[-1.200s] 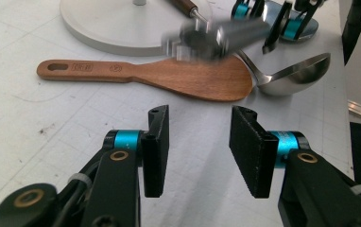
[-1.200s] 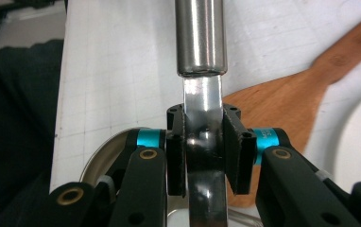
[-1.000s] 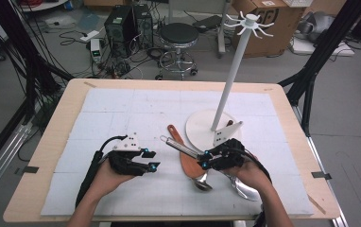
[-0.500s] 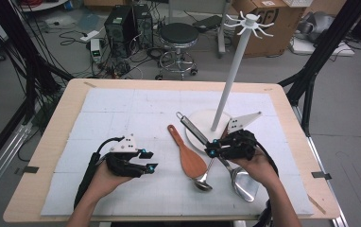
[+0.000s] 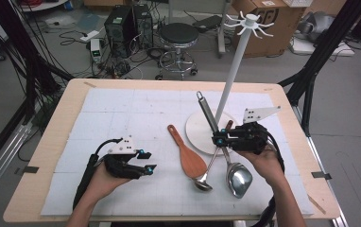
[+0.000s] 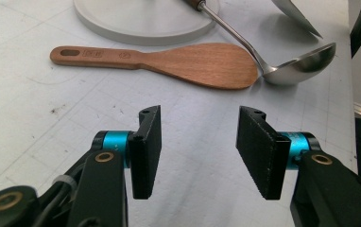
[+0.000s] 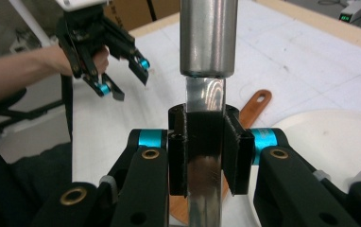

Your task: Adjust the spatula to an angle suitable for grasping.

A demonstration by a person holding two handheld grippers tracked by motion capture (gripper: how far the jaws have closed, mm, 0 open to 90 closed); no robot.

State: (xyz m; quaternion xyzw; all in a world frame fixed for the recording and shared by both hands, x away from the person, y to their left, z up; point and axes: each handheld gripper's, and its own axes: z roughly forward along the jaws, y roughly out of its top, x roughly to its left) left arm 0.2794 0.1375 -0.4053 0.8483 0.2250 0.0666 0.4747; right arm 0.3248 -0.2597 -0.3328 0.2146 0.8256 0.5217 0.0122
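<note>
Two grippers: right gripper (image 5: 219, 139) clamps the steel spoon (image 5: 237, 178) at its flat neck, rigid, slick, bowl-heavy; left gripper (image 5: 146, 161), jaws just widening, holds nothing.

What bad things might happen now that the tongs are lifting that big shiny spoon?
1. The right tongs pinch the large steel spoon on its thin flat neck, so the heavy bowl might swing or slip out.
2. Its steel handle stands close to the tall white hook stand; a careless lift might bump the pole.
3. The small steel ladle lies right beside it and might get dragged or knocked.
</note>
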